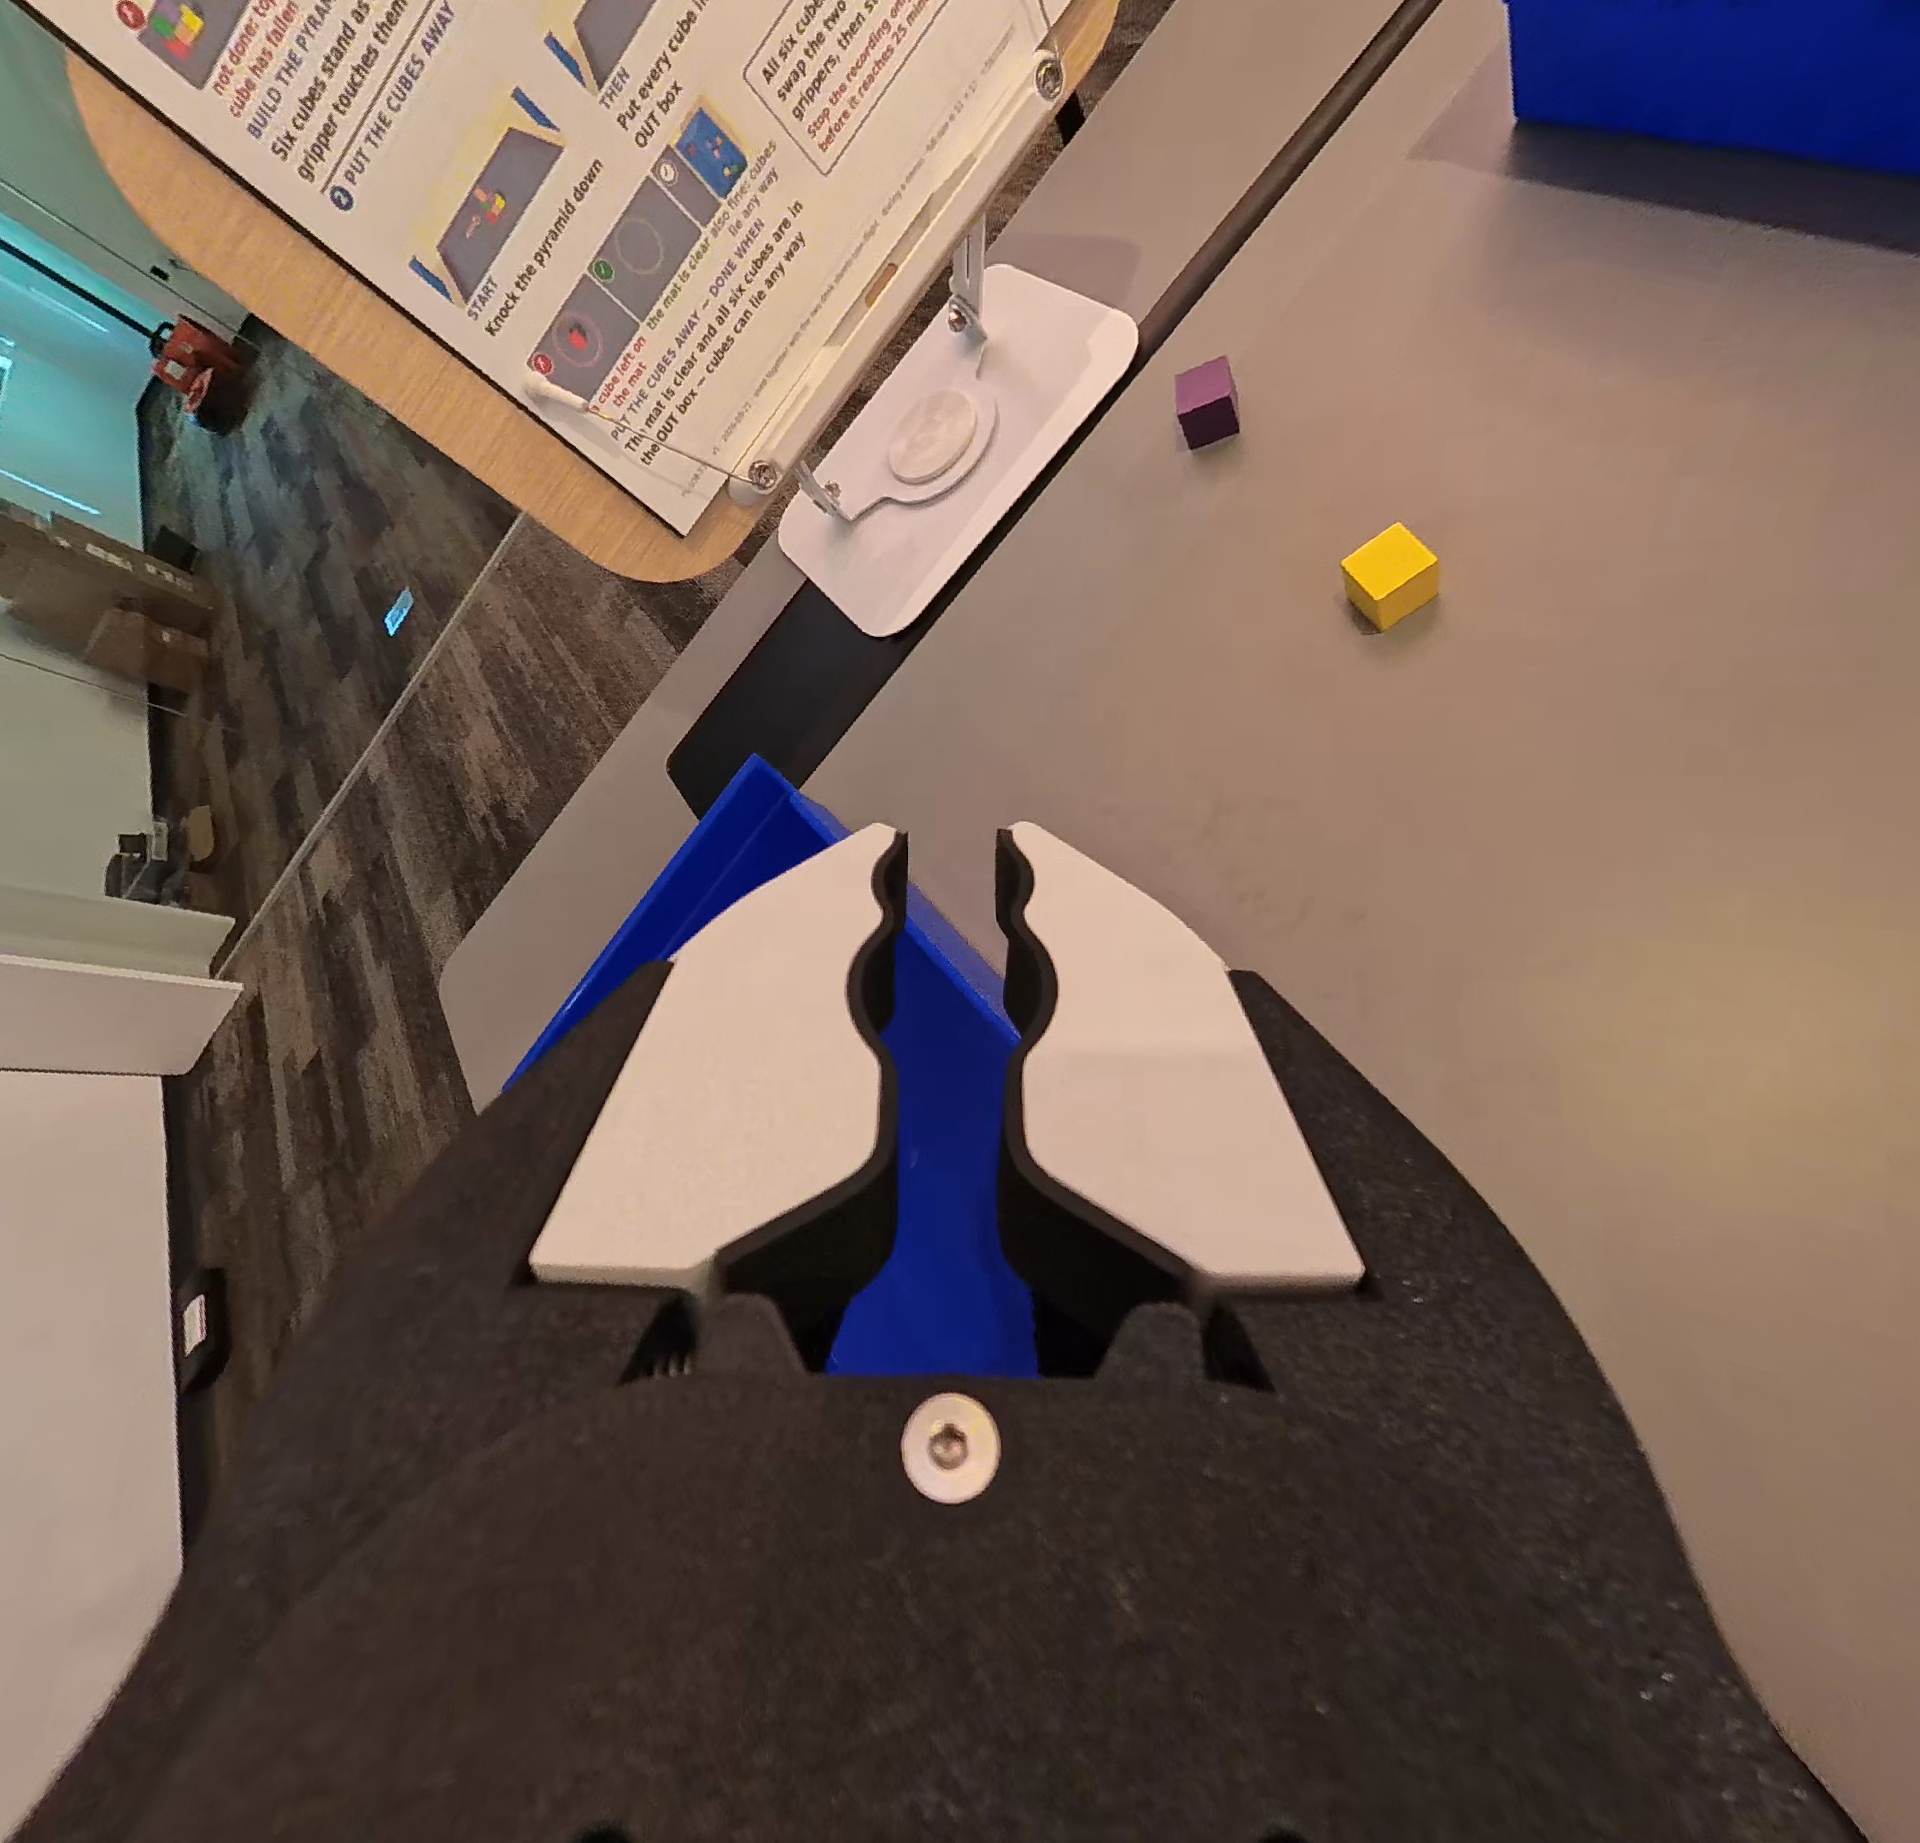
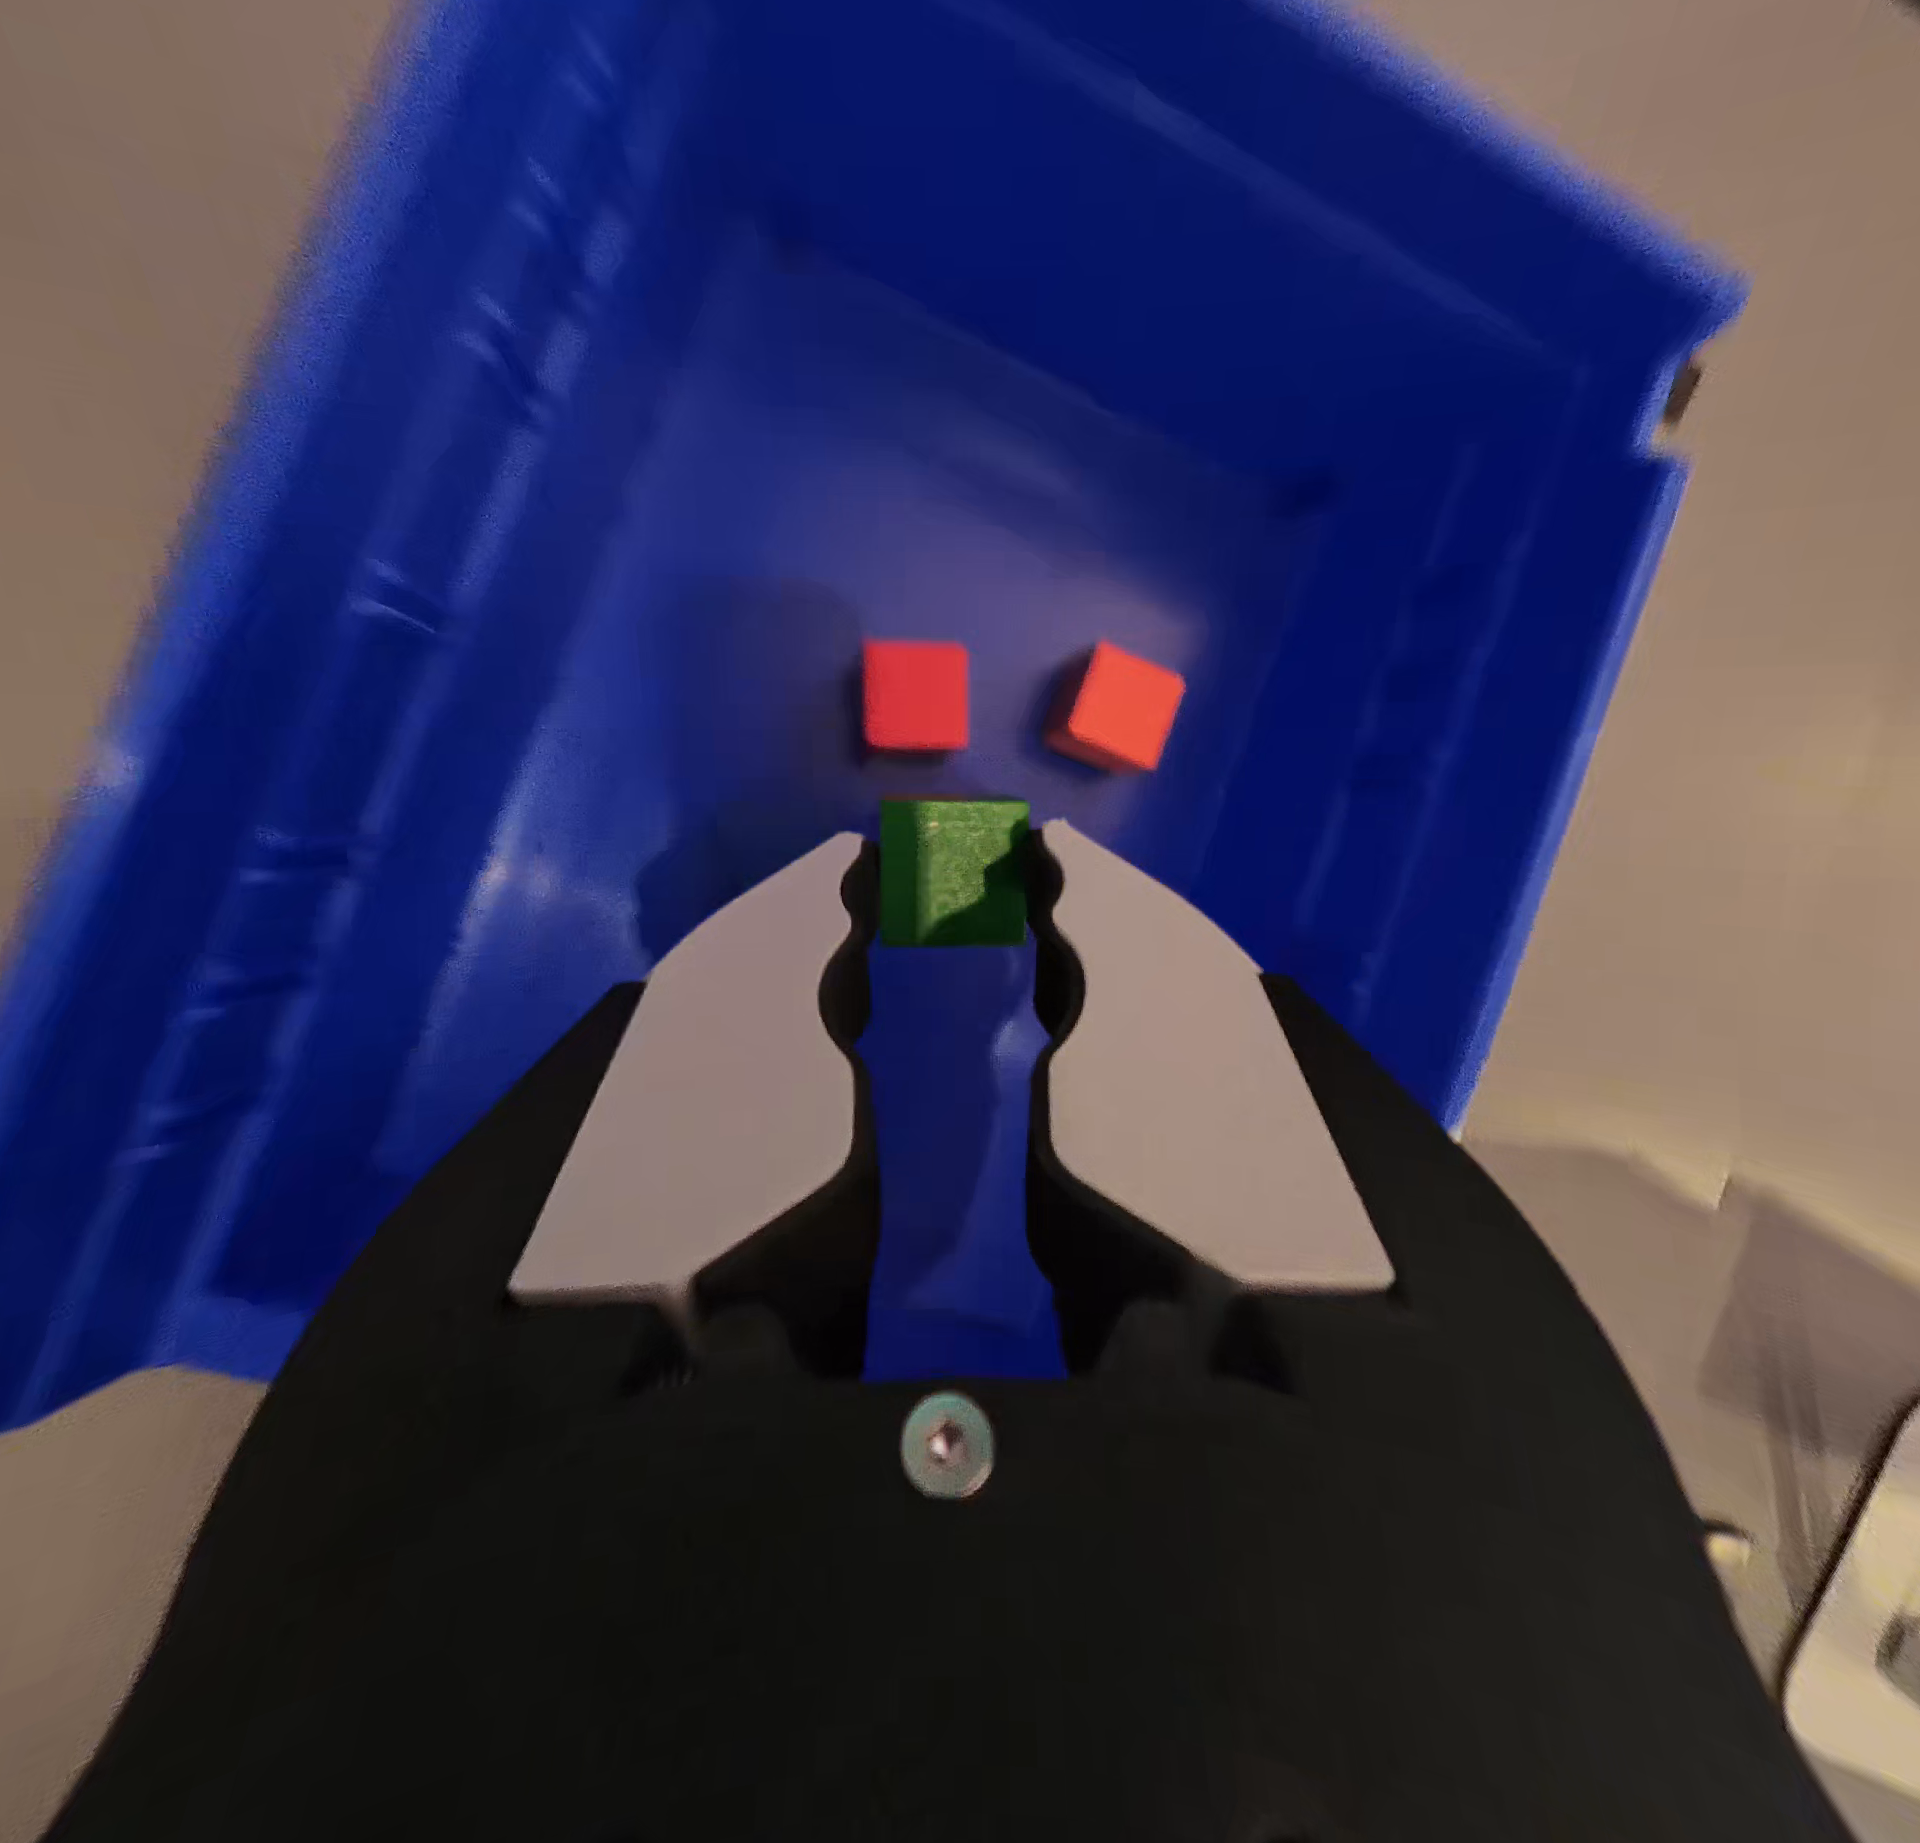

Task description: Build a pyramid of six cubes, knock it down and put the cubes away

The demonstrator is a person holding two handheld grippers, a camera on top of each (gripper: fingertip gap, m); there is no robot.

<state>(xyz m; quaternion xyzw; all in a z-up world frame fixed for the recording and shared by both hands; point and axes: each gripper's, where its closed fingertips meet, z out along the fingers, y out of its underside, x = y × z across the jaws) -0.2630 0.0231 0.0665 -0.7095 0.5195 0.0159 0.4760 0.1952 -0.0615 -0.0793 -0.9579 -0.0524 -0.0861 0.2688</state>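
right gripper grasps green cube | left gripper released, empty | left view only: yellow cube

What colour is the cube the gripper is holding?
Green. The cube shows best in the right wrist view, between the right gripper fingertips.

Left gripper at six o'clock, jaws parted with a narrow gap and gripping nothing. Directly beneath and showing through the gap, a blue box, one corner poking out toward eleven o'clock. Grey tabletop spreading to three o'clock. On it, a yellow cube at two o'clock, a purple cube near it toward one o'clock, the two apart. Second blue box at the one o'clock corner. Instruction sheet on a white stand at eleven o'clock.
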